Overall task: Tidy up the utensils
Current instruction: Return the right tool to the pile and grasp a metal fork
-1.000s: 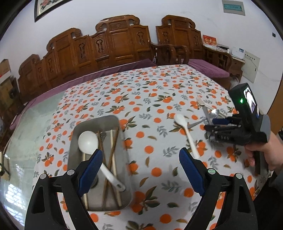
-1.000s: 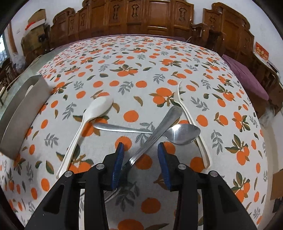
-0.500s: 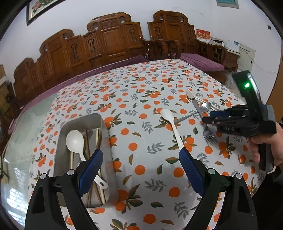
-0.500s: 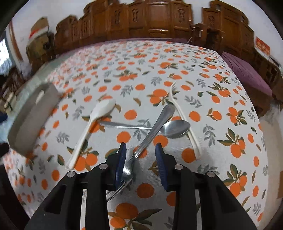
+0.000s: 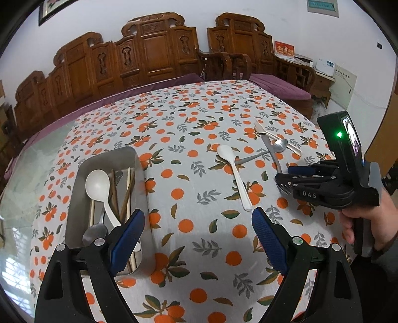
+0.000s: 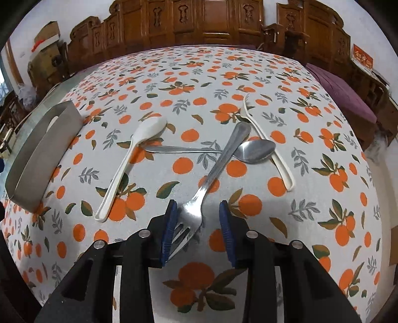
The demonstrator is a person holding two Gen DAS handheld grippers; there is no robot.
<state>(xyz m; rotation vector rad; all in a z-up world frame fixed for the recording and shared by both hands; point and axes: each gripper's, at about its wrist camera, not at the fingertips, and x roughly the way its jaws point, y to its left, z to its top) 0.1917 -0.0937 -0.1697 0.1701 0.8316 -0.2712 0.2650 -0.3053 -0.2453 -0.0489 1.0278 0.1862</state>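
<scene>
A cloth printed with oranges covers the tabletop, with carved wooden chairs along the white wall behind. The metal tray holds chopsticks and a white spoon. Right of the tray, the left tool hangs spread wide and empty. Farther right, the right tool straddles the steel fork, seemingly not gripping it.

Along the far edge of the table, spread with an orange-print tablecloth, stands a row of carved wooden chairs against a white wall. A purple cushion lies on the seat past the far right corner. A framed picture hangs high at the left; a red card stands on the right.
</scene>
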